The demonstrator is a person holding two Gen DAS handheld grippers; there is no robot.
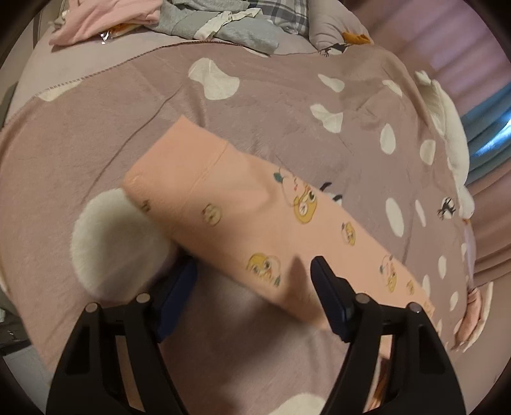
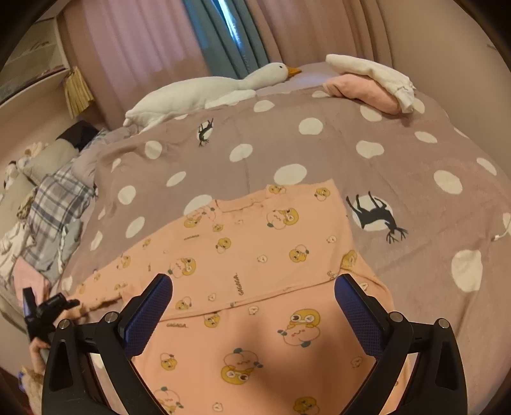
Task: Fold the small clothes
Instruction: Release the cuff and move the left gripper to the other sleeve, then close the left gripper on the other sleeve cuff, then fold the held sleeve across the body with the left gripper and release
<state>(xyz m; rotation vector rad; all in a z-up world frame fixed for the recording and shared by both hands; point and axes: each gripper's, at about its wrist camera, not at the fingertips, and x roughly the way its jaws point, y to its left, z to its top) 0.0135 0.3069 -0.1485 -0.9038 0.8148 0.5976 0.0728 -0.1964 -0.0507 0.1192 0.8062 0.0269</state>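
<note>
**Desk:** What's on the bed?

**Photographer:** A peach garment (image 2: 255, 255) printed with yellow cartoon characters lies flat on a mauve bedspread (image 2: 367, 178) dotted with white spots. Its sleeve (image 1: 223, 204) stretches out across the cover in the left wrist view, with the cuff end lying over one white spot.

**Desk:** And the grippers?

**Photographer:** The right gripper (image 2: 254, 289) stands with its blue-padded jaws spread wide over the middle of the garment, nothing between the pads, no cloth pinched. The left gripper (image 1: 252, 274) is partly open; its jaws straddle the sleeve, one finger on each side (the picture is blurred, and I see no pad pressing on the cloth). In the right wrist view the same left gripper (image 2: 48, 306) shows at the lower left edge, near the sleeve's end, with a hand below it.

**Desk:** Anything else in shot?

**Photographer:** A white plush goose (image 2: 207, 89) lies along the far edge of the bed, beak toward a pink and white folded pile (image 2: 370, 86). Pink curtains (image 2: 134, 48) and a teal one hang behind. More loose clothes (image 1: 204, 19), grey, plaid and pink, are heaped at the head of the bed.
</note>
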